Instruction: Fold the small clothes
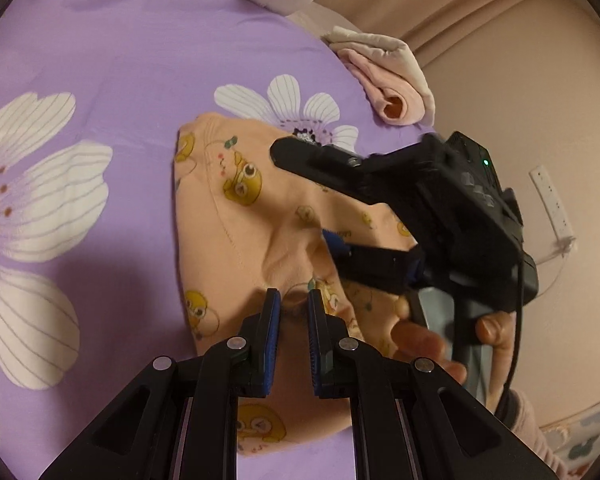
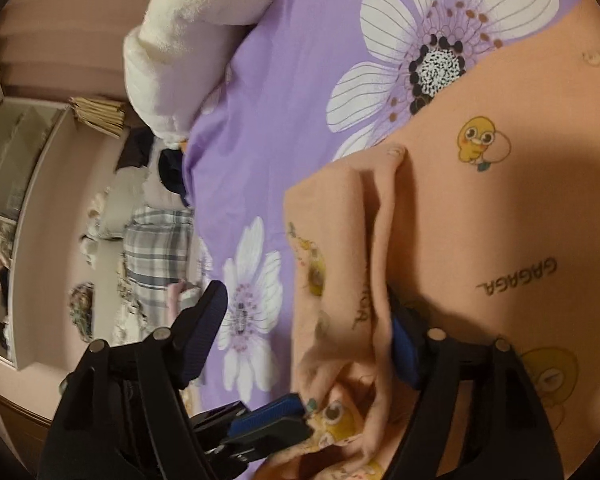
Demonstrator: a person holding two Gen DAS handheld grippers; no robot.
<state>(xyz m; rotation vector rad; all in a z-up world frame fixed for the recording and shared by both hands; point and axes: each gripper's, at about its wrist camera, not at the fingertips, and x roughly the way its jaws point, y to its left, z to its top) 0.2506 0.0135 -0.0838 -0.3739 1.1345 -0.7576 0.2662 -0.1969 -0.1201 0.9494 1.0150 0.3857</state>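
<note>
Fingers: left gripper (image 1: 294, 308) pinches peach garment (image 1: 236, 216) fold; right gripper (image 2: 300, 320) spread, clear of cloth. Bed (image 1: 100, 60). Risk: slack fold could sag, creasing unevenly.

Purple floral bedsheet (image 1: 120, 60), pink wall (image 1: 500, 60), shelf (image 2: 24, 200)

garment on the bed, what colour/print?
Peach-orange garment with yellow cartoon duckling prints and "GAGAGA" lettering. Clearest in the right wrist view.
</note>
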